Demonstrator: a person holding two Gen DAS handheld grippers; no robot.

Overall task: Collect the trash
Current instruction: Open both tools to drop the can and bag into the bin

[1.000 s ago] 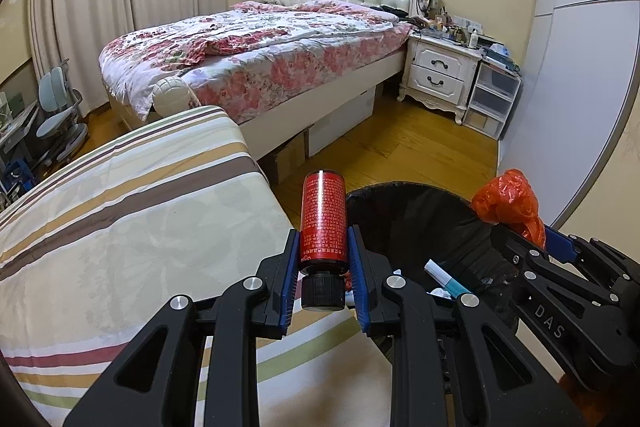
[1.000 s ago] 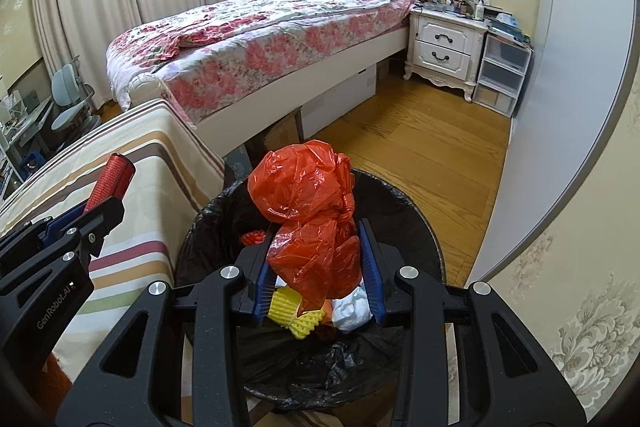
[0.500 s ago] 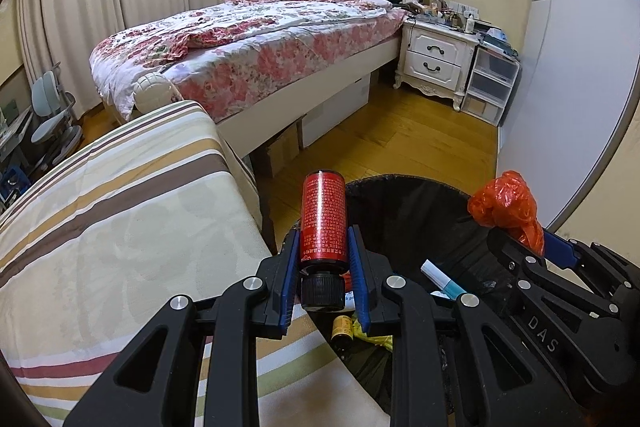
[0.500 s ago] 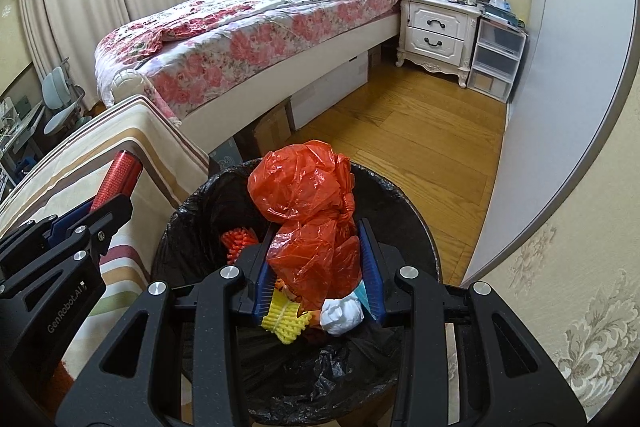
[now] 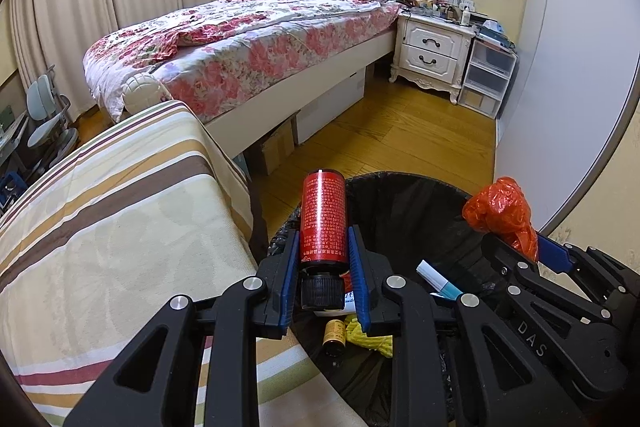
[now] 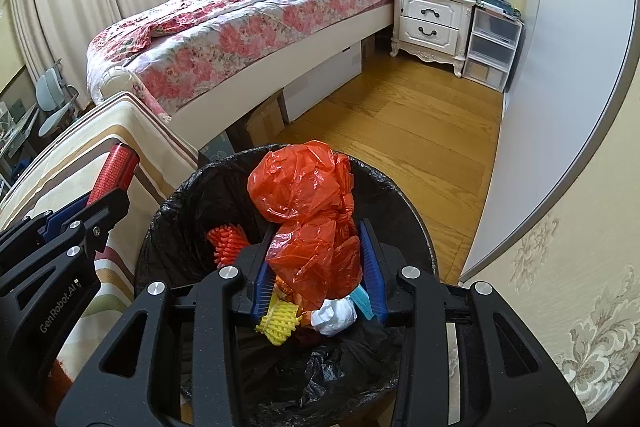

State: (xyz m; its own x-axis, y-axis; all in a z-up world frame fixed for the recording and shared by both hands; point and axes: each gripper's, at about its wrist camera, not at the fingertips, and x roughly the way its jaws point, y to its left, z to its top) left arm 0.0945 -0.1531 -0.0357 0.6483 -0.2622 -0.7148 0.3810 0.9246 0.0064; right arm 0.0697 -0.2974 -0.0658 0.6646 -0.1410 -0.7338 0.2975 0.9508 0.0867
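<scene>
Two tools hold trash over a black-lined trash bin [image 6: 404, 203].
Left tool [image 5: 323, 259] grips a red spray can [image 5: 323, 221] at the bin's 9 o'clock rim; right tool [image 6: 316, 259] clamps a crumpled orange plastic bag [image 6: 308, 207] above its centre.

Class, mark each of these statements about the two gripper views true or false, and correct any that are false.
1. The left gripper grips a red can. True.
2. The right gripper is empty. False: it clamps a crumpled orange plastic bag.
3. The bin has a black liner. True.
4. The bin holds nothing. False: a yellow foam net and white crumpled paper lie inside.
</scene>
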